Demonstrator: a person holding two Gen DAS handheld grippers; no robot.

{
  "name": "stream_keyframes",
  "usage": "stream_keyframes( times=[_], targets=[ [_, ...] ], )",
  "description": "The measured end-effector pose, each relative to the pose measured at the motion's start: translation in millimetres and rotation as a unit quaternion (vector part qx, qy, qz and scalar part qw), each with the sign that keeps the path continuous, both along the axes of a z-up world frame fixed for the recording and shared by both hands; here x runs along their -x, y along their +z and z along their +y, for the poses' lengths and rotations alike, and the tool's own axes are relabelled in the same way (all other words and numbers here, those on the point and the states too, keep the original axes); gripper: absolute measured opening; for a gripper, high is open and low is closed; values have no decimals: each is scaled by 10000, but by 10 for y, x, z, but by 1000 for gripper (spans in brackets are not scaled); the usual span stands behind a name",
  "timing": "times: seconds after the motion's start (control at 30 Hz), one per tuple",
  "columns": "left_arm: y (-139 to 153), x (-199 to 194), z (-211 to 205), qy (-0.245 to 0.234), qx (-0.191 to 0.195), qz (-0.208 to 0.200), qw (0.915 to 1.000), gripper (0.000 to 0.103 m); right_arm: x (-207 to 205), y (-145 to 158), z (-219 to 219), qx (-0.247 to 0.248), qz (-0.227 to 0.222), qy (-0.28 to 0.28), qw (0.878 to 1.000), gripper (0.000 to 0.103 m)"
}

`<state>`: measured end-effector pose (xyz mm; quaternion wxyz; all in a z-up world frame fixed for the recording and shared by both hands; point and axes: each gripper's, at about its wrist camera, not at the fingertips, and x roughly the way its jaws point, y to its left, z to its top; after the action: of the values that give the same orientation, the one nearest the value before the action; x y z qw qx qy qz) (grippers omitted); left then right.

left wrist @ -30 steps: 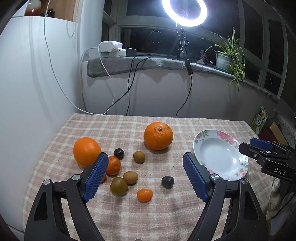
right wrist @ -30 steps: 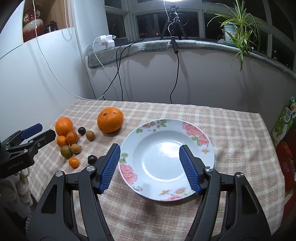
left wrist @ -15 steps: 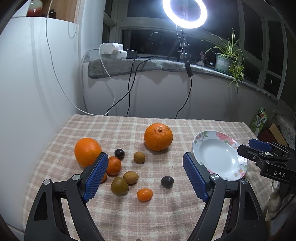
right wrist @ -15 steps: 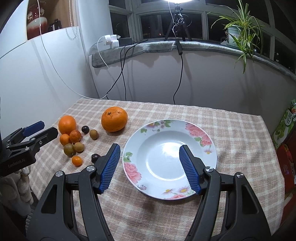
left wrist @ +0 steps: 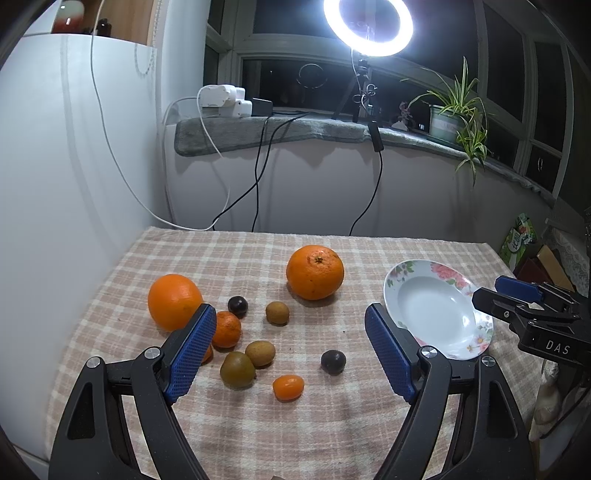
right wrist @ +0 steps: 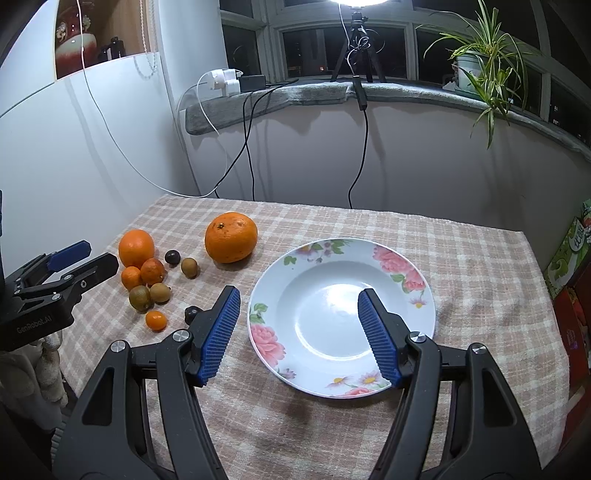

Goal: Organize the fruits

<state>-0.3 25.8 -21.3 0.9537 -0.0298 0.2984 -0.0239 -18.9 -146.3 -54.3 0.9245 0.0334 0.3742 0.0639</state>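
Several fruits lie on the checked tablecloth (left wrist: 258, 424): a large orange (left wrist: 315, 272) (right wrist: 231, 237), a smooth orange (left wrist: 174, 302) (right wrist: 136, 247), a small tangerine (left wrist: 226, 329), brown kiwis (left wrist: 260, 353), dark plums (left wrist: 333, 362) and a kumquat (left wrist: 288, 387) (right wrist: 155, 319). An empty floral plate (right wrist: 341, 314) (left wrist: 437, 308) sits to the right. My left gripper (left wrist: 291, 354) is open and empty, held above the small fruits. My right gripper (right wrist: 299, 332) is open and empty above the plate's near half.
A white wall panel (left wrist: 74, 184) stands along the table's left side. Cables (left wrist: 258, 177) hang down behind the table from the window ledge. A ring light (left wrist: 367, 26) and a potted plant (left wrist: 454, 114) stand on the ledge. Boxes (right wrist: 569, 280) sit off the right edge.
Both grippers have drifted slightly; the right view has shifted so the plate and fruits sit a little further right. Both stay open and empty. No fruit has moved.
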Motion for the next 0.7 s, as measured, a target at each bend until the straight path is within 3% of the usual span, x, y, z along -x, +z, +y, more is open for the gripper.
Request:
stream_keyframes(
  times=[0.7],
  targets=[
    [-6, 2, -11, 24, 18, 22, 10000, 82, -15, -17, 46, -20, 4, 92, 10000, 69]
  ],
)
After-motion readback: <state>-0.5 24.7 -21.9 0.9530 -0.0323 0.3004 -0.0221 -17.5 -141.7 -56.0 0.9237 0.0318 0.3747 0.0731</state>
